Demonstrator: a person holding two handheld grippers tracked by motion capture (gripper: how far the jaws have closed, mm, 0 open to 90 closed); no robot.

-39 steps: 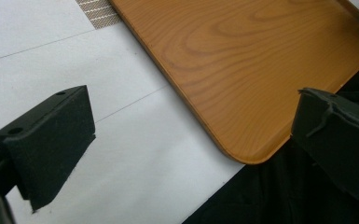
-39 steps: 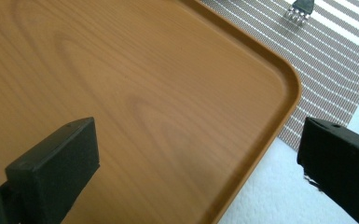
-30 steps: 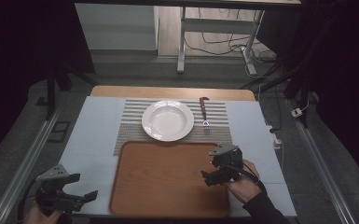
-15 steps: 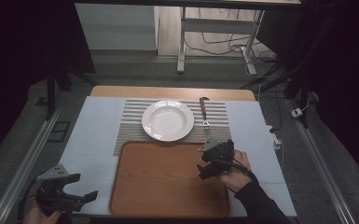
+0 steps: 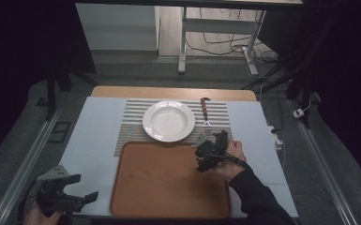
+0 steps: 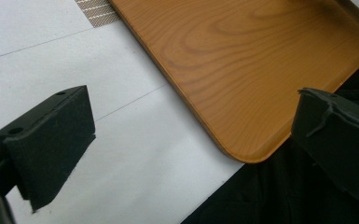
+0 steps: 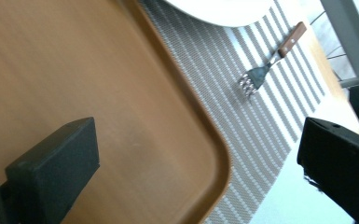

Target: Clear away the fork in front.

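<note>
A white deep plate [image 5: 169, 121] [image 7: 224, 9] sits on a striped placemat [image 5: 220, 117] [image 7: 242, 112]. To the plate's right on the mat lies a fork [image 5: 206, 112] [image 7: 270, 58] with a wooden handle. A brown wooden tray [image 5: 169, 180] [image 7: 74, 70] [image 6: 242, 70] lies in front of the mat with nothing on it. My right gripper [image 5: 202, 153] [image 7: 196, 163] hovers open over the tray's far right corner, holding nothing. My left gripper [image 5: 82, 188] [image 6: 191, 135] stands open near the table's front left, just off the tray's near left corner, also holding nothing.
A white table cover [image 5: 94, 140] [image 6: 74, 56] lies under the mat and tray. The table's front edge [image 6: 214, 196] runs close under my left gripper. Metal rails [image 5: 23, 168] flank the table, and a desk frame with cables [image 5: 215, 37] stands beyond it.
My right gripper has moved forward and left, from the tray's right edge to its far right corner near the fork. The left gripper has stayed put.
</note>
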